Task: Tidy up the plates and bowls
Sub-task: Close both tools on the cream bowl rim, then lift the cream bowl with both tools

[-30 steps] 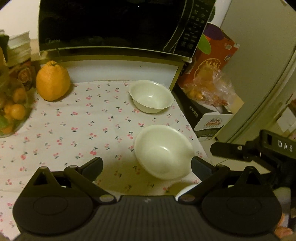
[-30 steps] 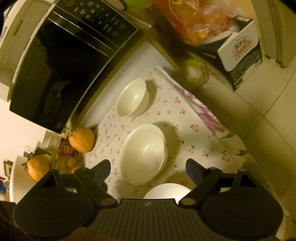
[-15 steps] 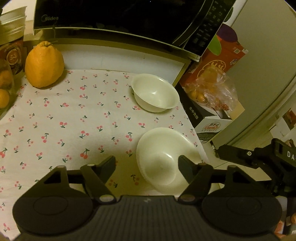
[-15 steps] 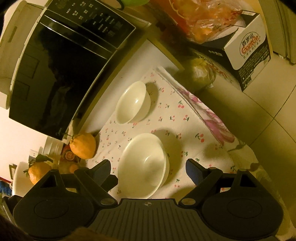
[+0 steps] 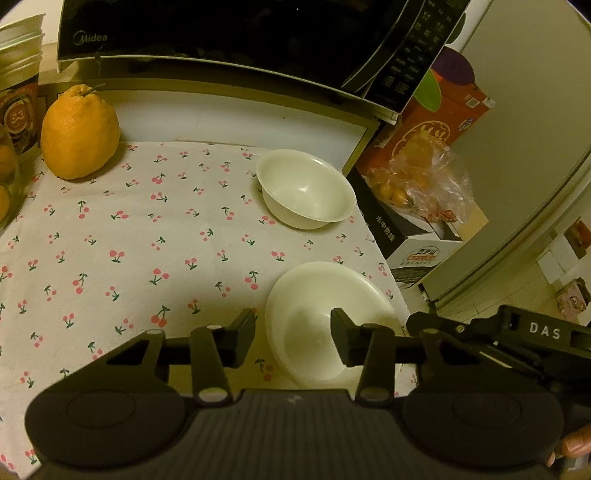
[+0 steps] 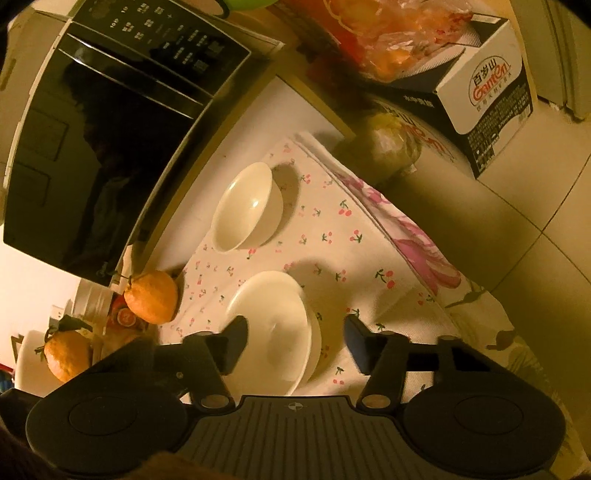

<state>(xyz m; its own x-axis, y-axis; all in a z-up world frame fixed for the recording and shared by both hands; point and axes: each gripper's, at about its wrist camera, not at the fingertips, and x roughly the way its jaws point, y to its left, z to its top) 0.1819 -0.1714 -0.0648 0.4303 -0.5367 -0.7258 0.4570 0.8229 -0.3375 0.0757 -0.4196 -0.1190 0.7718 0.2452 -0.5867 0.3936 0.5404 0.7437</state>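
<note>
Two white bowls sit on the cherry-print cloth (image 5: 147,236): far bowl (image 5: 306,189) by the microwave (image 5: 236,33), near bowl (image 5: 328,328) at the right edge. Left gripper (image 5: 293,338) and right gripper (image 6: 295,343) have just been closing, fingers part-spread around the near bowl's rim, apparently not yet pinching. Likely rigid, glossy, breakable; grip the rim.

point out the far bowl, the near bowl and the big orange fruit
far bowl (image 5: 306,192), left wrist view, inner wall.
near bowl (image 5: 306,332), left wrist view, inside bottom.
orange fruit (image 5: 79,133), left wrist view, middle of rind.

Two white bowls (image 5: 306,189) (image 5: 325,325) are counted on the cherry-print cloth (image 5: 147,236). One microwave (image 5: 229,33), two cartons (image 6: 484,92) (image 5: 439,122) and two large oranges (image 6: 151,297) (image 6: 66,354) are seen.
</note>
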